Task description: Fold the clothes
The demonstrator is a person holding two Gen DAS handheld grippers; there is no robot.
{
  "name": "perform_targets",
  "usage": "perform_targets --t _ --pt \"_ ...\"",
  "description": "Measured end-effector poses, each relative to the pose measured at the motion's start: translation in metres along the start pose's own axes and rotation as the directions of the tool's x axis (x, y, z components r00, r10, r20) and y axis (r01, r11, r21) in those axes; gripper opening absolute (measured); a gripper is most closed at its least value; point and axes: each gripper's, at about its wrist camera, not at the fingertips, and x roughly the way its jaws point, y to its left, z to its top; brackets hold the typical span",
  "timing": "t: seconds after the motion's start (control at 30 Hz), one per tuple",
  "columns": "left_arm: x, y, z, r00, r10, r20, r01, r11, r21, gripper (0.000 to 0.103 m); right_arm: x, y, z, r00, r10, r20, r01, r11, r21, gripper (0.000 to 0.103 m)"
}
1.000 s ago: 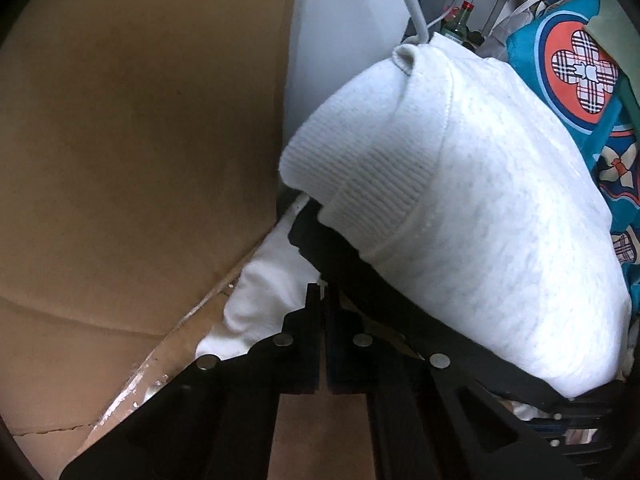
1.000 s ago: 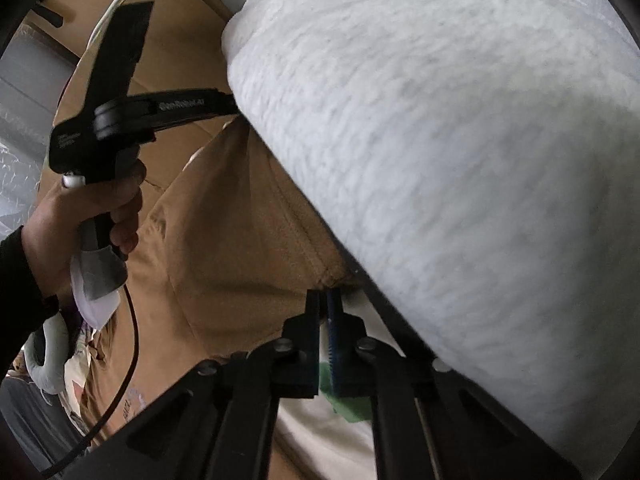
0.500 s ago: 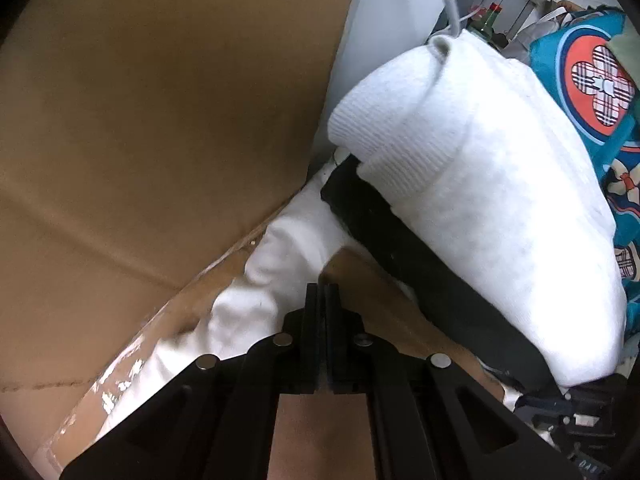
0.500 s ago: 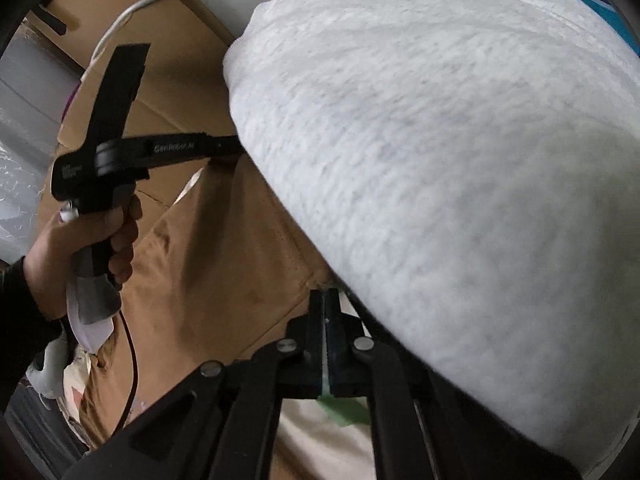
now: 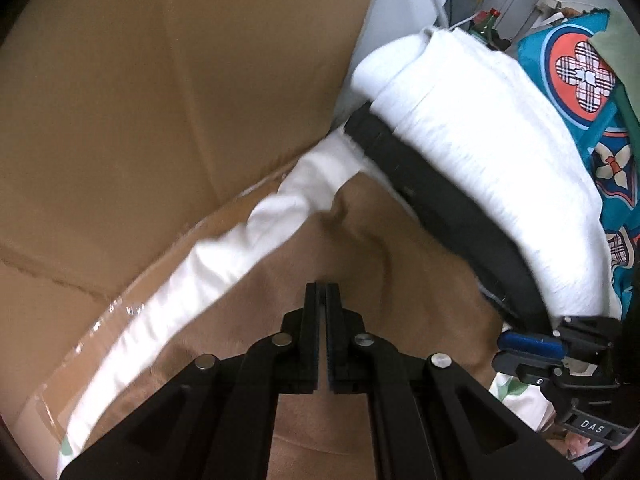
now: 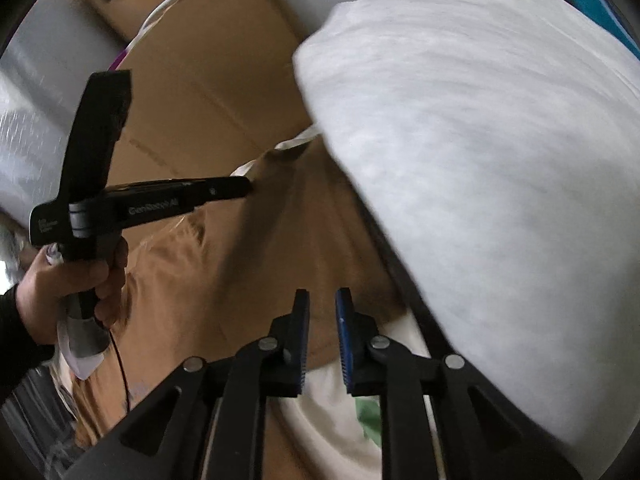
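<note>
While a second ago its jaws were together, the right gripper (image 6: 322, 300) is now opening, with nothing between them, above the flat tan cotton garment (image 6: 224, 280). Beyond, the left gripper (image 6: 246, 188), pressed together, pinches that garment's far edge; more tan cloth now shows beneath it (image 5: 324, 288). Farthest, the folded fuzzy white sweater (image 6: 480, 184) sits on a black garment (image 5: 448, 208).

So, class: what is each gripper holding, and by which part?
Right gripper: nothing; its jaws are opening, empty. Left gripper: shut at the far edge of the brown garment; a pinch there cannot be confirmed.
</note>
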Motion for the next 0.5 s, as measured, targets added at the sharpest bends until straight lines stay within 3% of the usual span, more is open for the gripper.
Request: perform_targets --t 0.17,0.37,0.5 --pt "0.019 0.011 -0.001 0.999 0.045 -0.025 -0.046 0.998 -0.036 0.002 0.02 0.004 0.002 0.996 -0.075 -0.045 0.072 0.996 -0.058 0.012" --pt "0.023 0.019 0.003 0.988 0.152 -0.011 -0.152 0.988 -0.04 0.002 0.03 0.009 -0.001 0.985 -0.168 -0.046 0.162 0.981 -0.108 0.006" --pt "0.01 0.026 0.0 0.99 0.14 -0.002 -0.14 0.988 -0.063 0.002 0.025 0.008 -0.003 0.979 -0.2 -0.035 0.195 0.975 -0.11 0.005"
